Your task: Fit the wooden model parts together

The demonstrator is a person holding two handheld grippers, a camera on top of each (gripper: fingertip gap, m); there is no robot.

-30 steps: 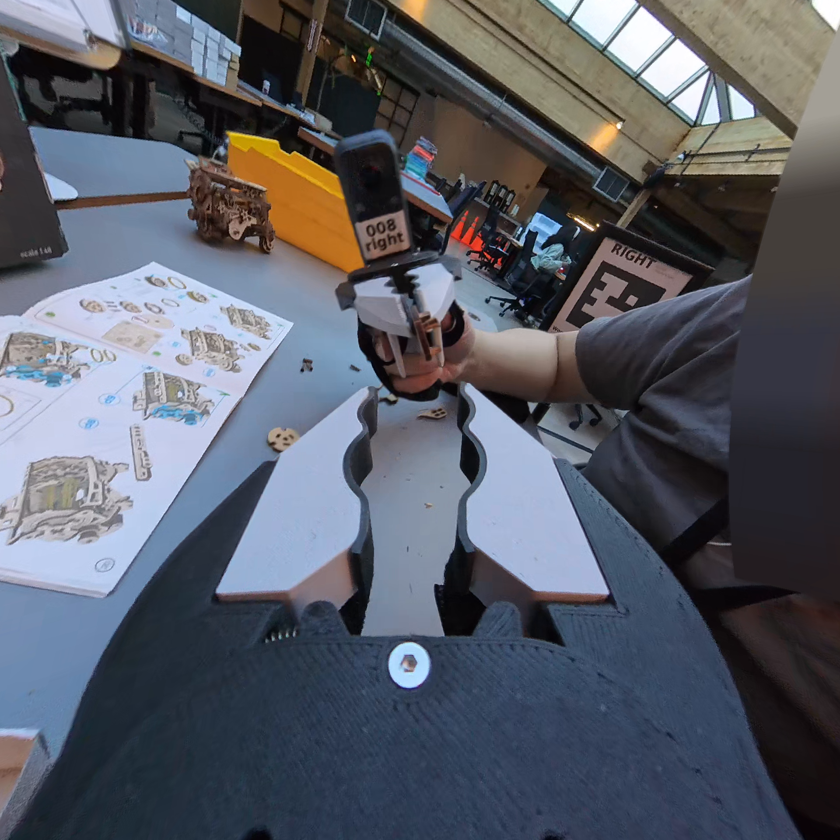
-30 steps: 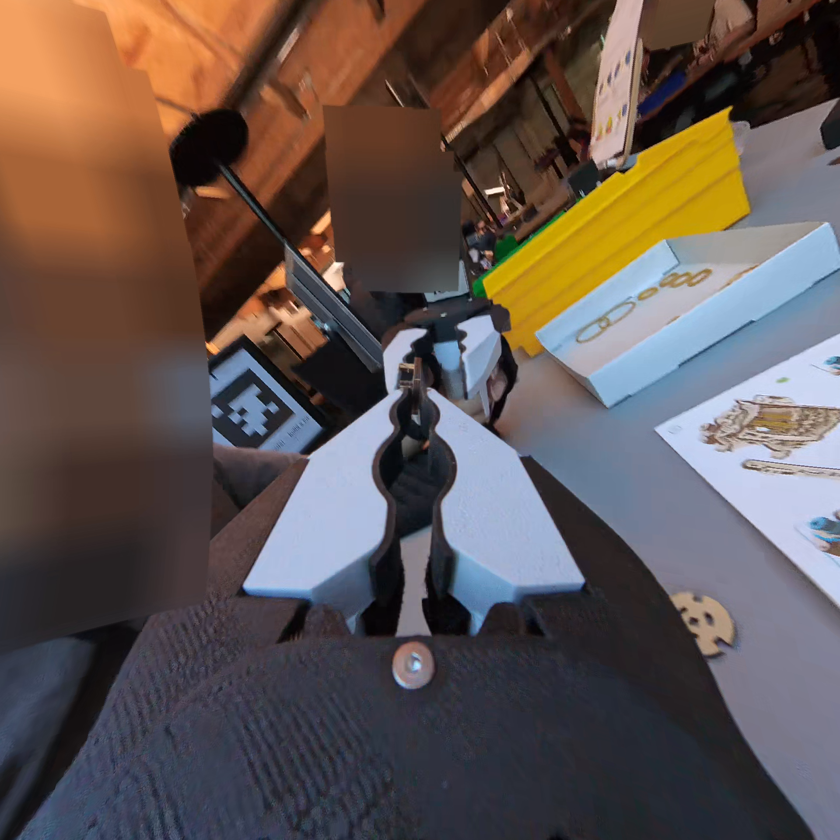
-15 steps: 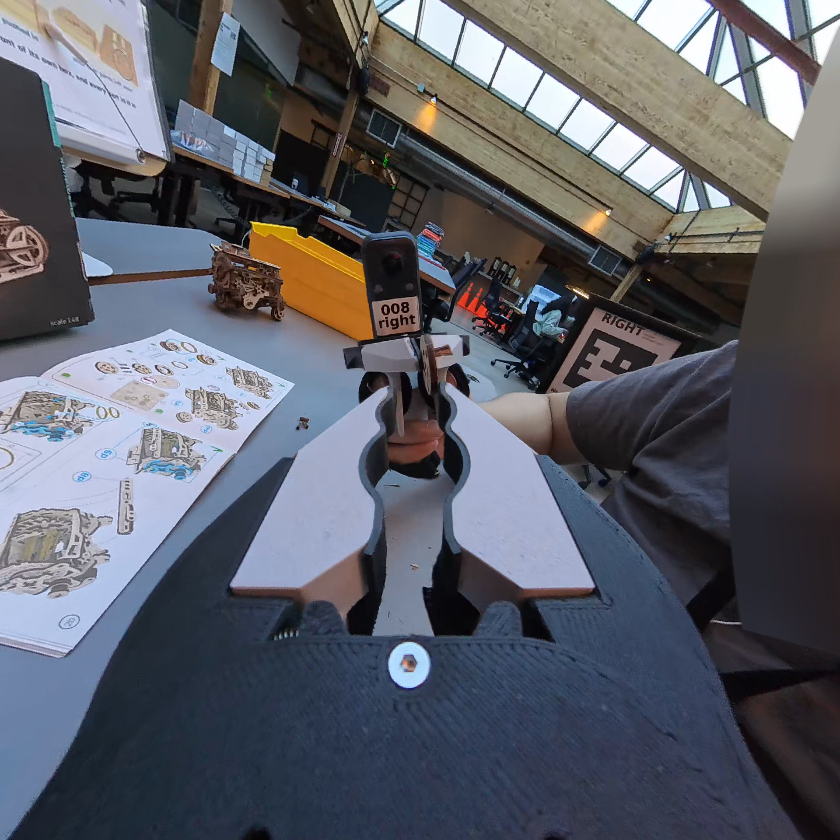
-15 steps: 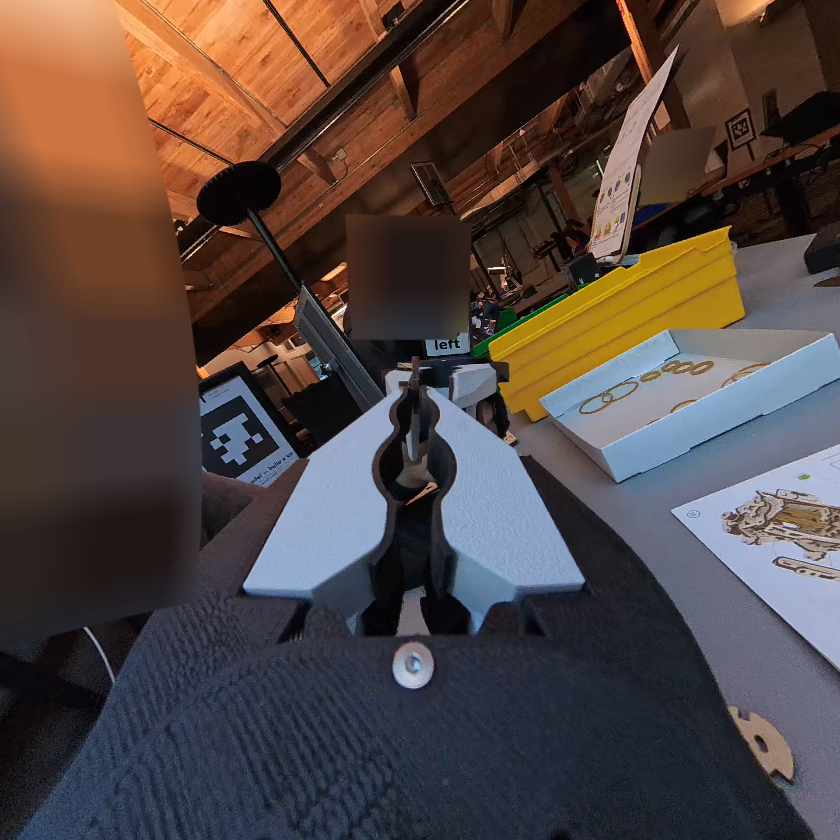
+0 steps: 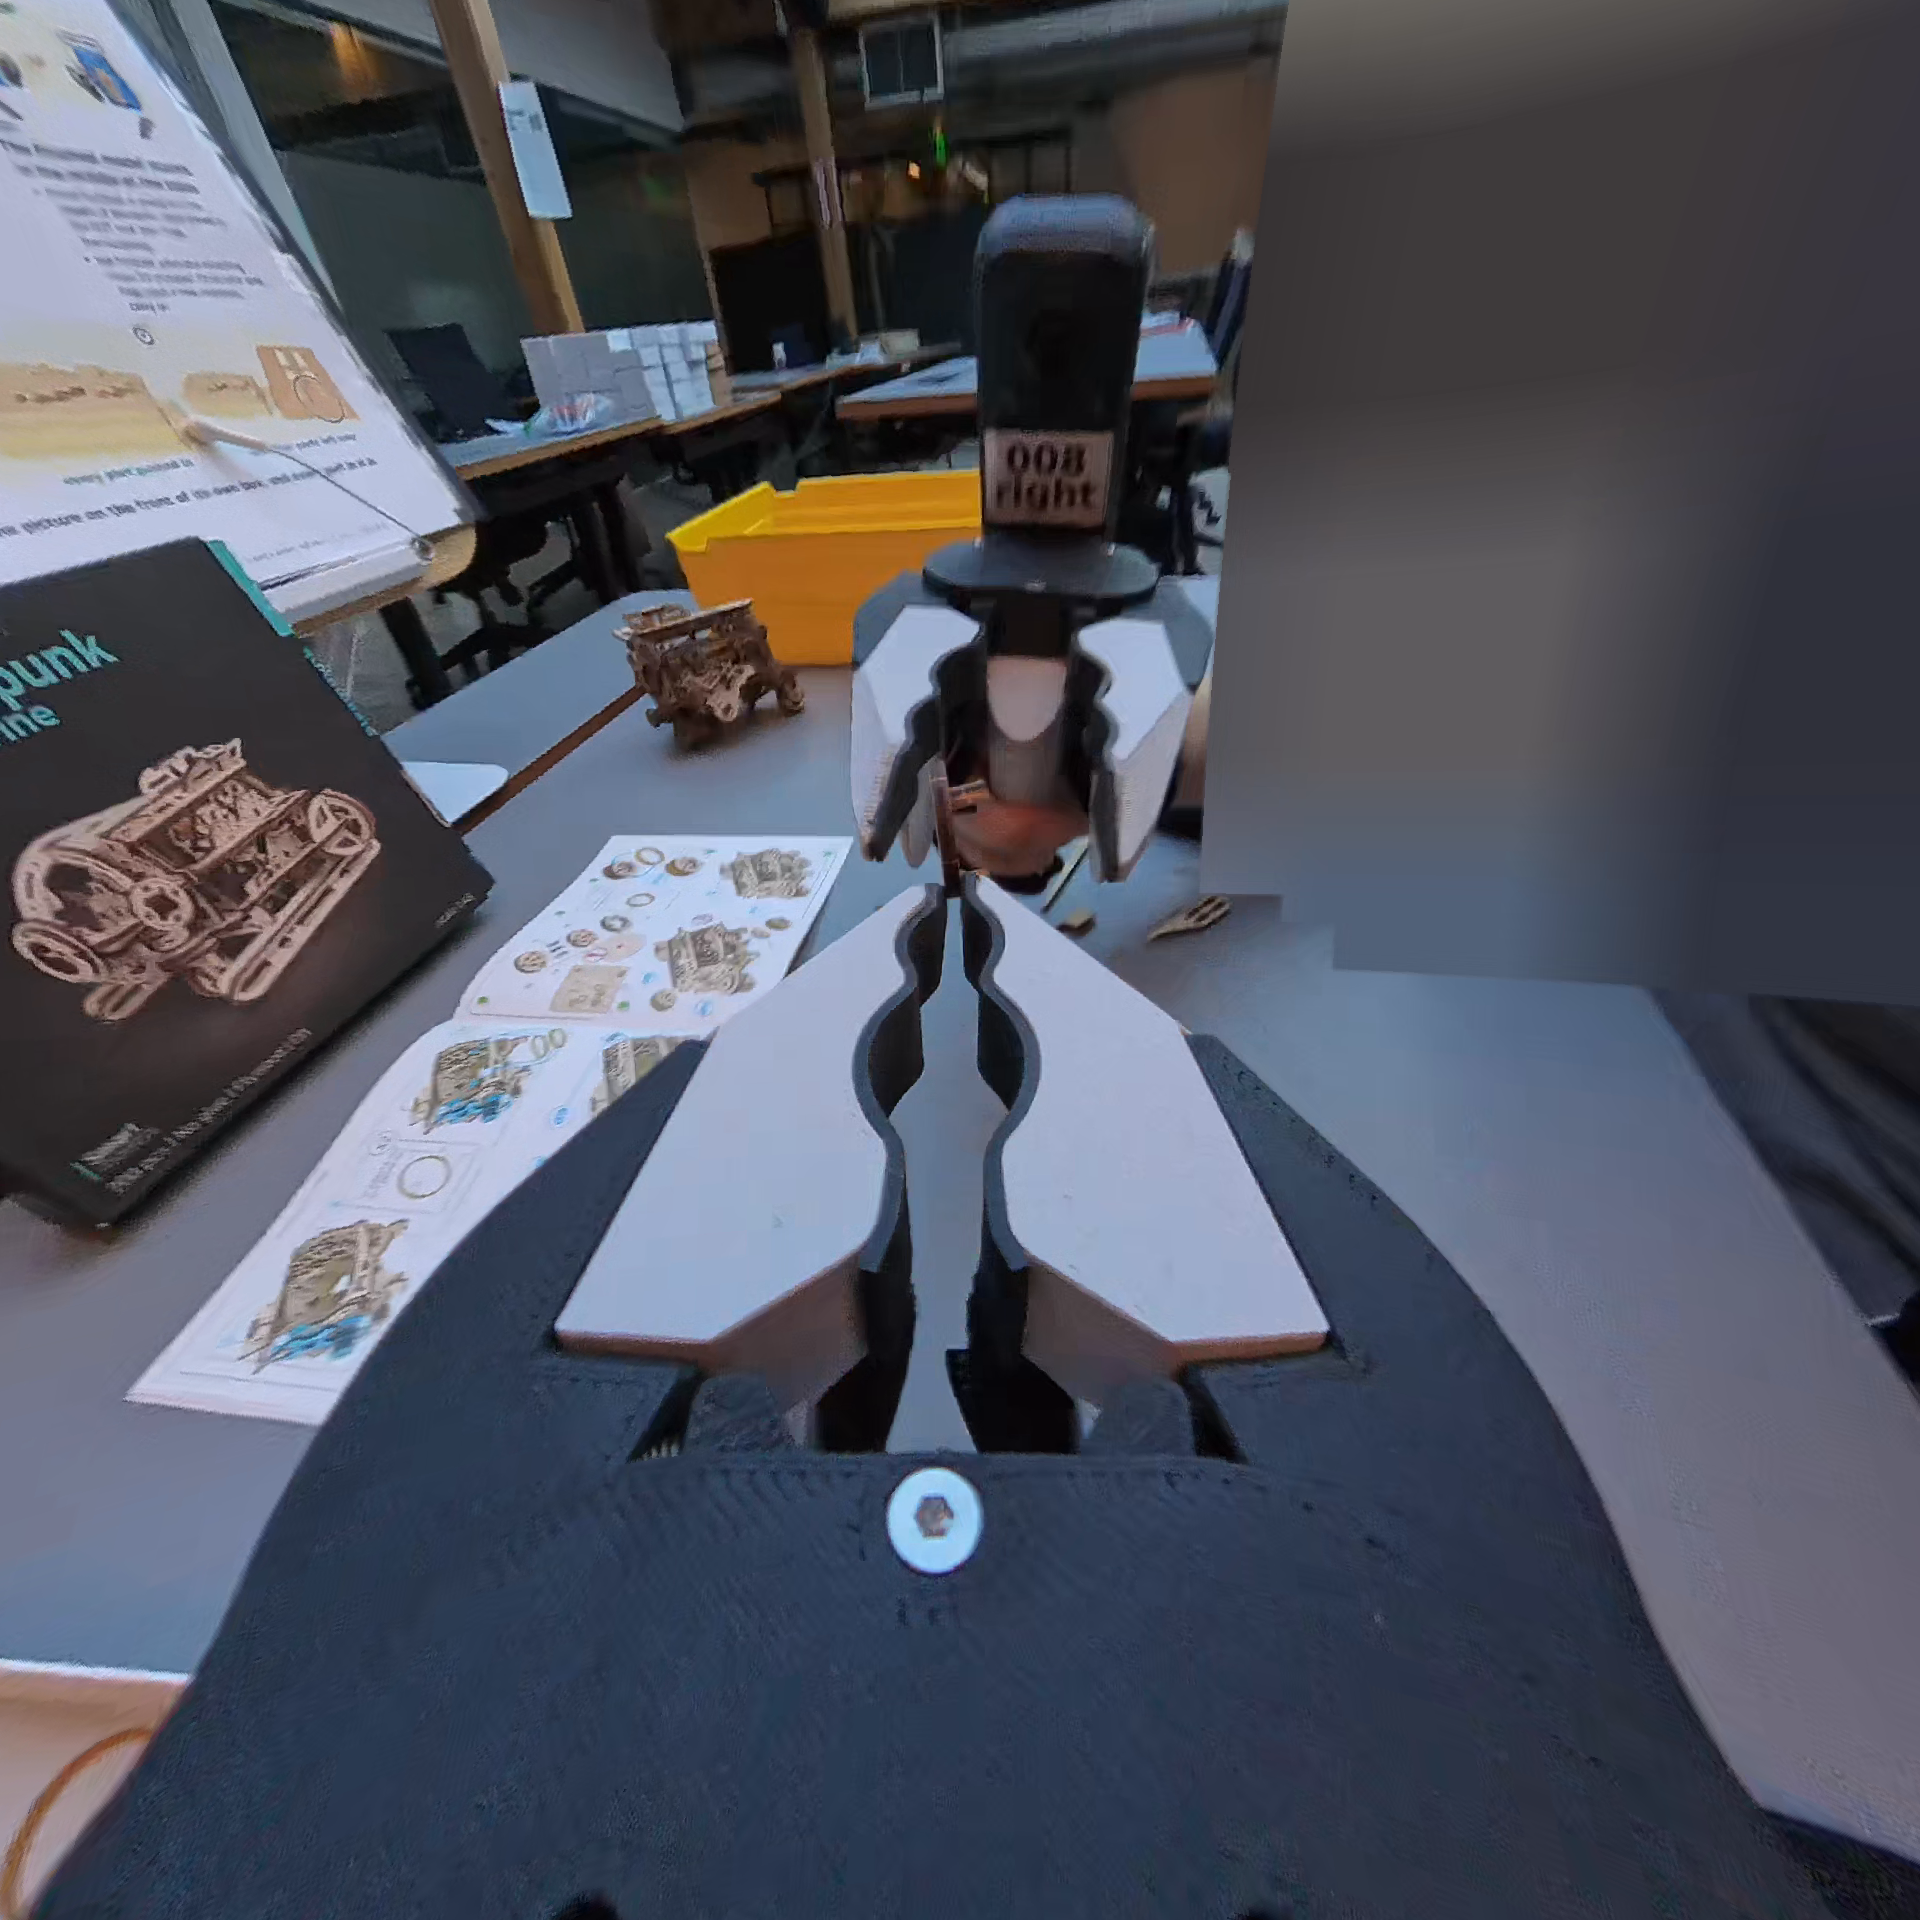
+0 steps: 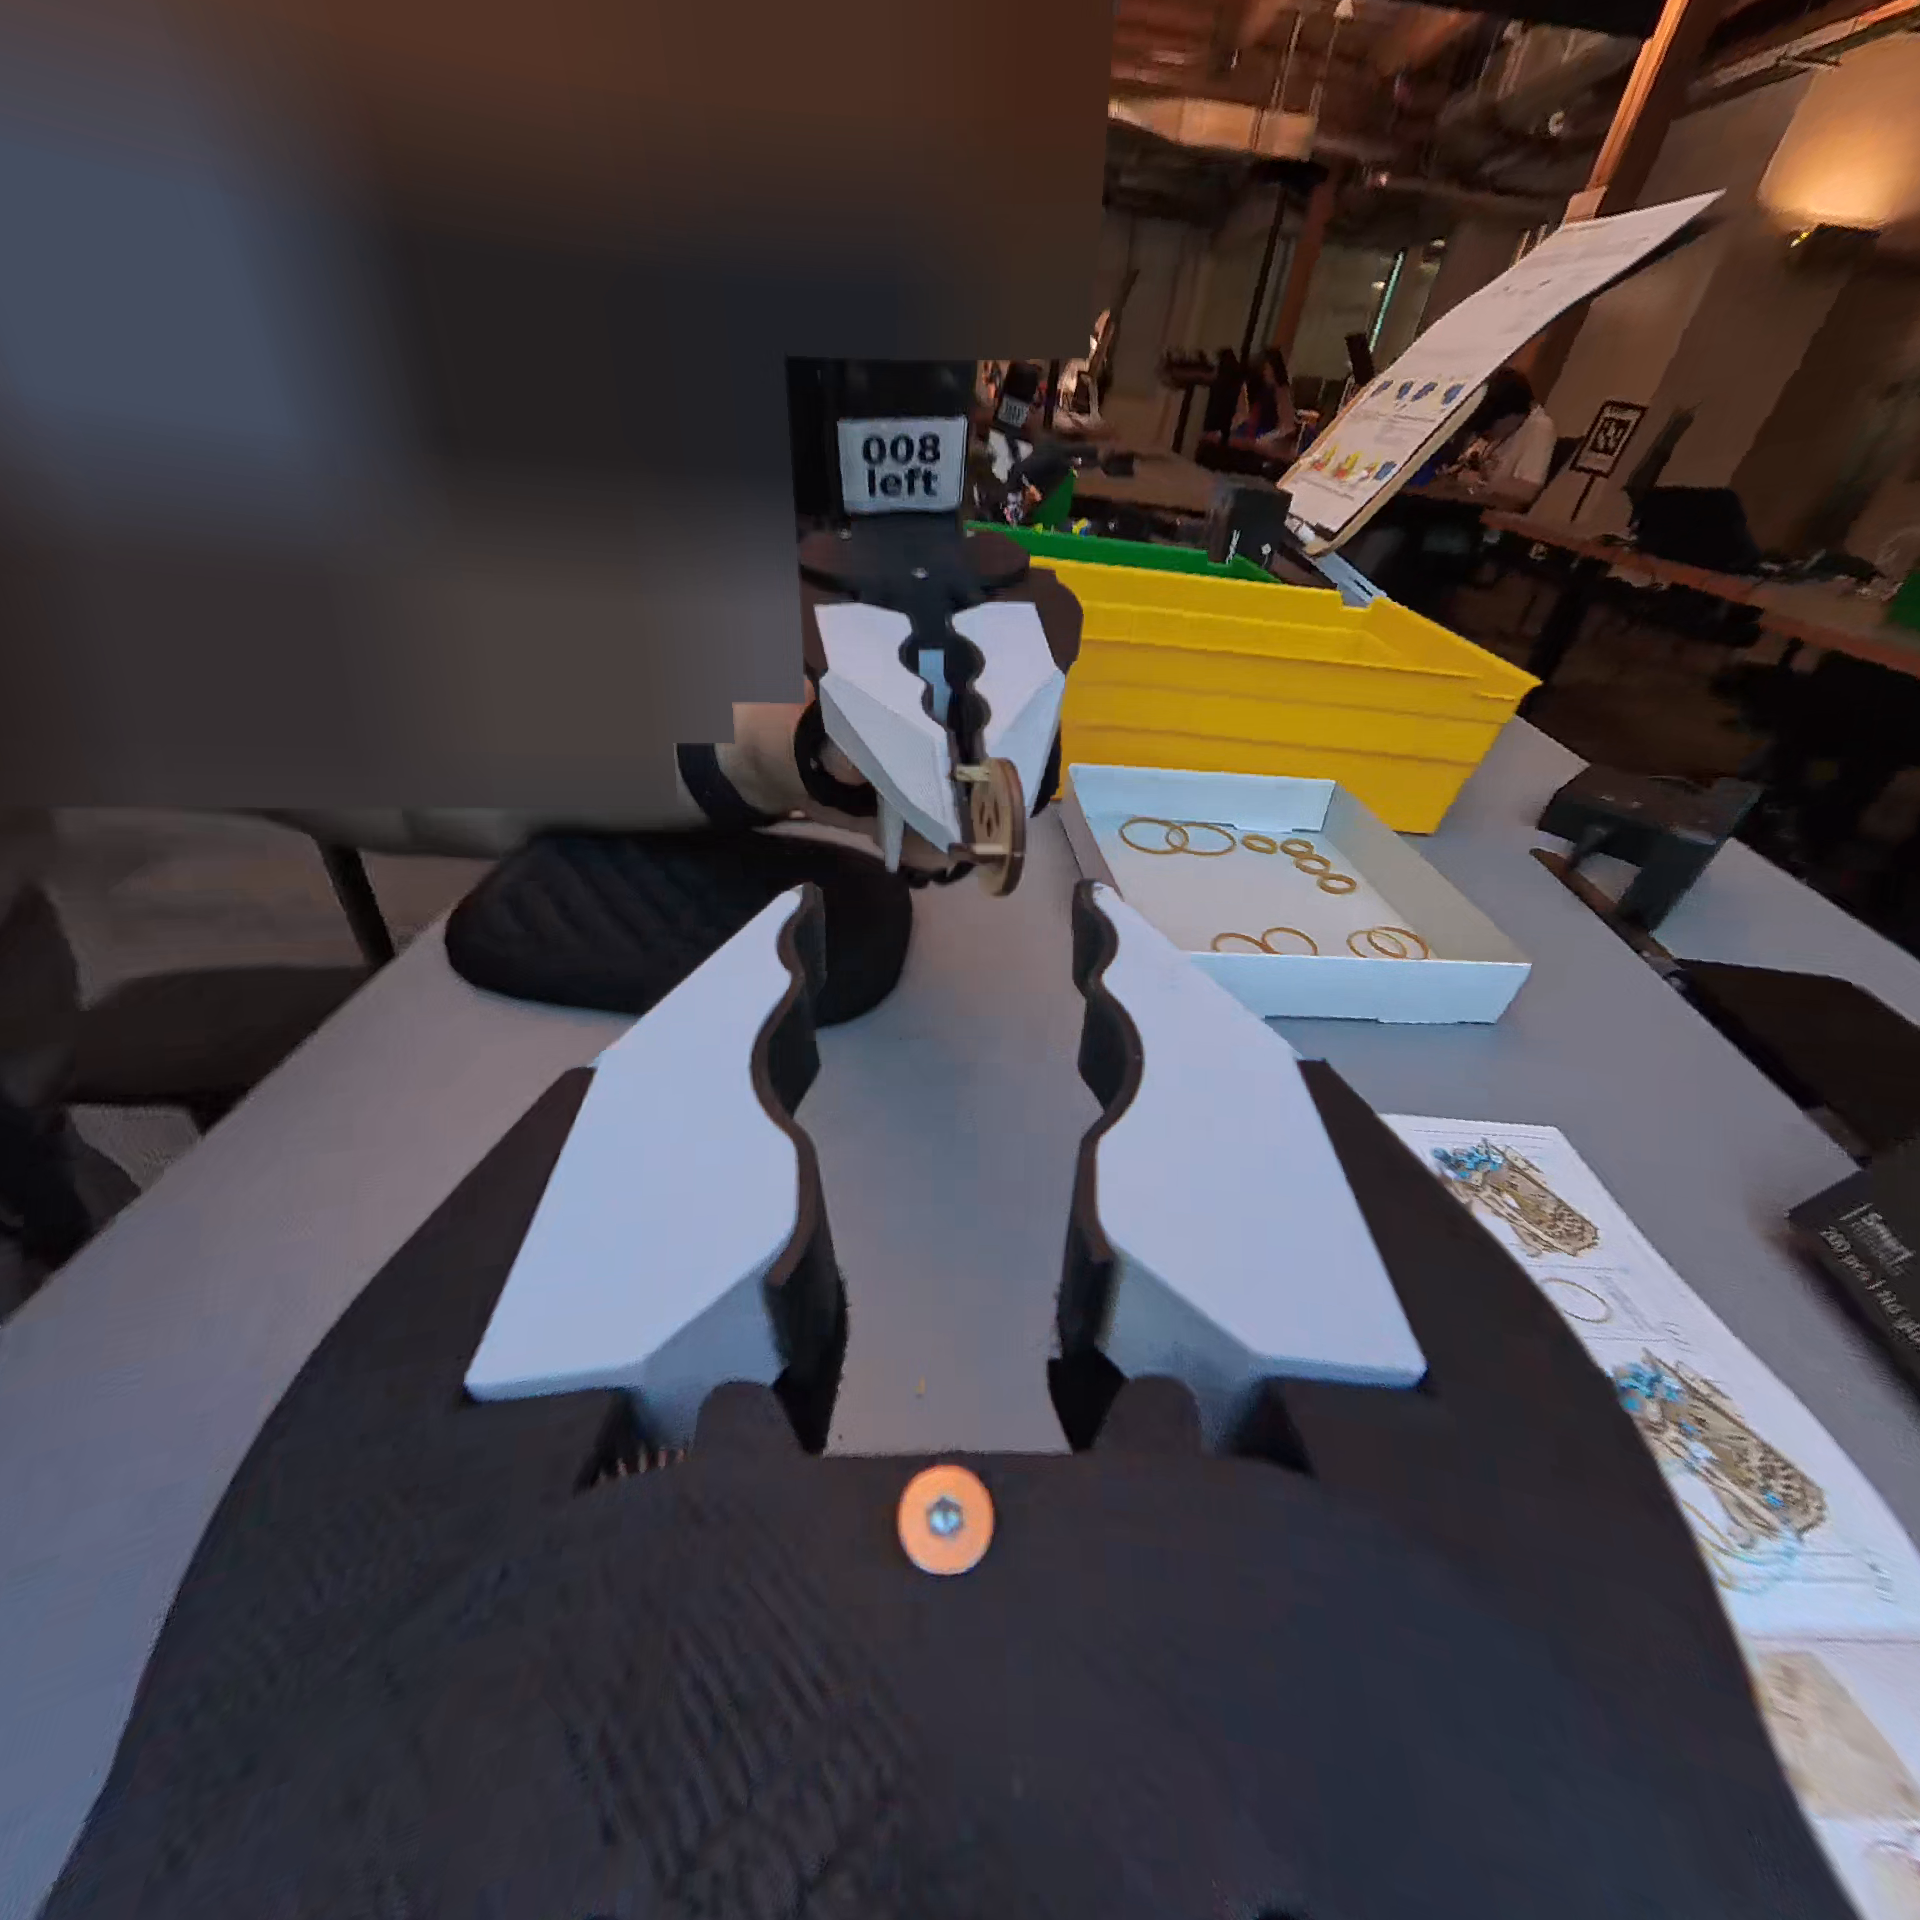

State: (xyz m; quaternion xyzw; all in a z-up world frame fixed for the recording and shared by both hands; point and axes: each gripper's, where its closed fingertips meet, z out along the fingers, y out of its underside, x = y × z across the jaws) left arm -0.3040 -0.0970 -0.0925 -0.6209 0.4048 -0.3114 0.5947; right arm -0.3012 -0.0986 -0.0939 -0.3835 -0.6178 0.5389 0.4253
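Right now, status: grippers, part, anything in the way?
Left gripper shut on the wheel part, held above the table. Right gripper open, empty, facing it. Gap between them clear; white tray off to the side.

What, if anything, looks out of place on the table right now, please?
A few wooden scraps lie loose on the grey table, outside the white tray holding the rings. Nothing looks broken; the left gripper grips the wooden wheel.
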